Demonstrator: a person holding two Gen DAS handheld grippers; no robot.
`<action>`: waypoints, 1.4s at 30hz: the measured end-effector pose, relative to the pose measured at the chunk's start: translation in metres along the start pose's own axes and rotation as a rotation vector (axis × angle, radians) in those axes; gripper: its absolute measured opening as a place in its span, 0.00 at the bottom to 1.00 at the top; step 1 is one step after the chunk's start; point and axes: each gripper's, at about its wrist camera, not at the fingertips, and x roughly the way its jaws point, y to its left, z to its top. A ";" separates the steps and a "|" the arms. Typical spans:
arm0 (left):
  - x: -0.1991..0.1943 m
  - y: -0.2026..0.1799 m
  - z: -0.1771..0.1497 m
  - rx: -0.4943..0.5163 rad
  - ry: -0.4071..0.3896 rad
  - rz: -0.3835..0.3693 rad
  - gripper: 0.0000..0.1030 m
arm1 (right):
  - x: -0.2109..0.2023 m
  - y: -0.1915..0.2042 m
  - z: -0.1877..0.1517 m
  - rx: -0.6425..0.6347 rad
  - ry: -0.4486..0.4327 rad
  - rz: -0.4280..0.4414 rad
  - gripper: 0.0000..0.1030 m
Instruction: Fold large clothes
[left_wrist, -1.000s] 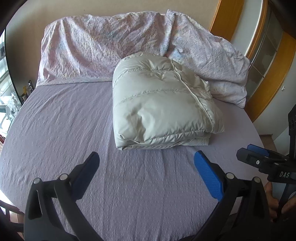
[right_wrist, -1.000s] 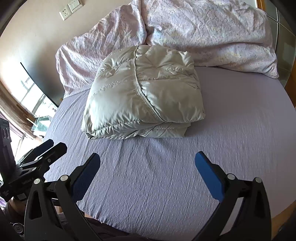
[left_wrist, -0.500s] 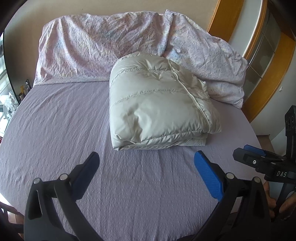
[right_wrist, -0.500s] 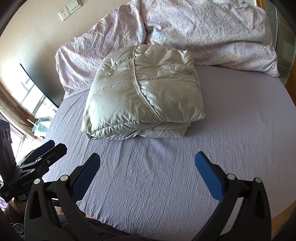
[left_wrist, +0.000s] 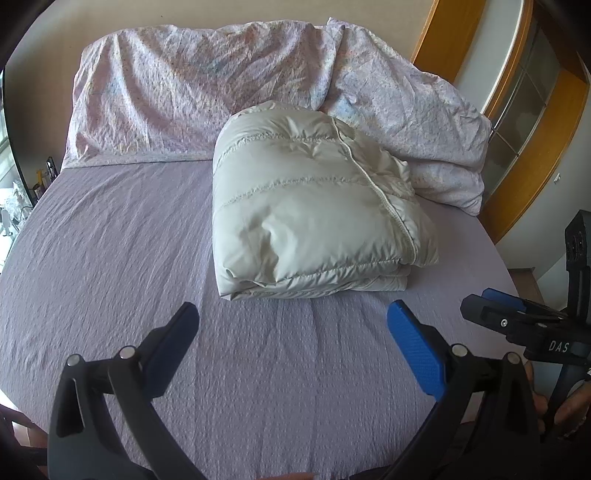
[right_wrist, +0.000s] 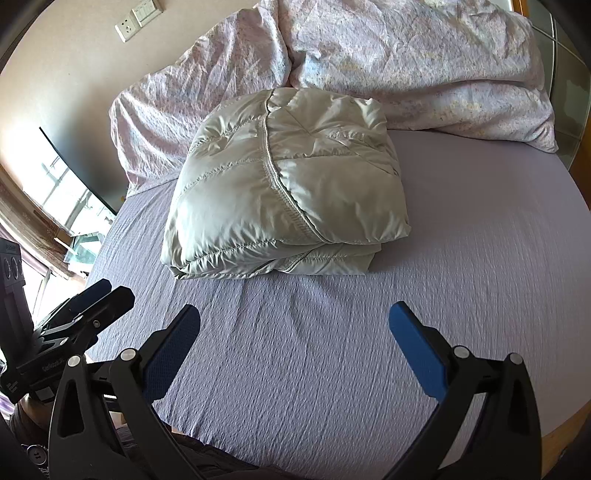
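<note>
Two hand-held grippers hover low over the near part of the bed, both released with their blue pads spread wide and nothing between them. From its own camera the left hand-held gripper (left_wrist: 293, 325) points at the folded down jacket (left_wrist: 314, 225), and the right hand-held gripper (right_wrist: 293, 325) does the same from the other side; each is well short of the garment, touching neither it nor the sheet. The jacket, pale grey-green and quilted, lies as a thick squared bundle on the lilac bed sheet (left_wrist: 110, 240), its stacked hem edges facing the grippers and a zip line running across its top. Its far edge rests against the crumpled floral duvet (left_wrist: 192, 92) heaped along the head of the bed. A white wall socket (right_wrist: 138, 20) shows on the wall above the bedding in the right view
</note>
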 end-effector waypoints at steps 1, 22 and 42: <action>0.001 0.001 0.000 -0.001 0.001 0.000 0.98 | 0.000 0.000 0.000 0.000 0.001 0.000 0.99; 0.002 0.002 0.000 -0.005 0.004 -0.001 0.98 | 0.002 0.000 -0.001 0.000 0.001 0.003 0.99; 0.003 0.001 -0.001 -0.006 0.004 -0.001 0.98 | 0.001 0.000 -0.002 0.000 0.002 0.003 0.99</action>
